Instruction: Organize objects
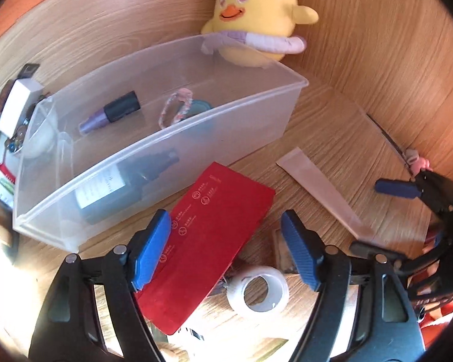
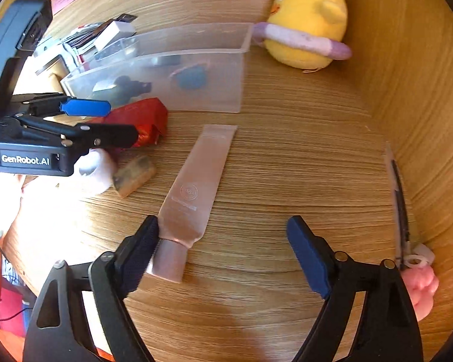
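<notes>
Lying flat on the wood-grain desk [image 2: 287, 181], a translucent pink squeeze tube [image 2: 193, 193] runs its long axis from near to far in the right wrist view, cylindrical cap toward the camera, flat crimped end toward the clear plastic bin [image 2: 196, 69]. The right gripper [image 2: 223, 235] stands wide, nothing clamped; its left blue ribbed pad looks to touch the tube's cap end, the other pad well apart.

The bin is a long, frosted, thin-walled trough set diagonally in the left wrist view. Inside lie a dark bottle with pale label [image 1: 117, 184], a purple-and-black cosmetic stick [image 1: 111, 111] and a braided pastel band [image 1: 175, 108].

A red, matte rectangular box [image 1: 211, 235] lies just beside the bin's near wall, long axis parallel to it. The left gripper [image 1: 226, 241] is spread wide above this box, not pressing it. A white tape ring [image 1: 259, 292] sits beside the box. A yellow plush chick [image 1: 256, 15], soft and rounded, stands behind the bin.
</notes>
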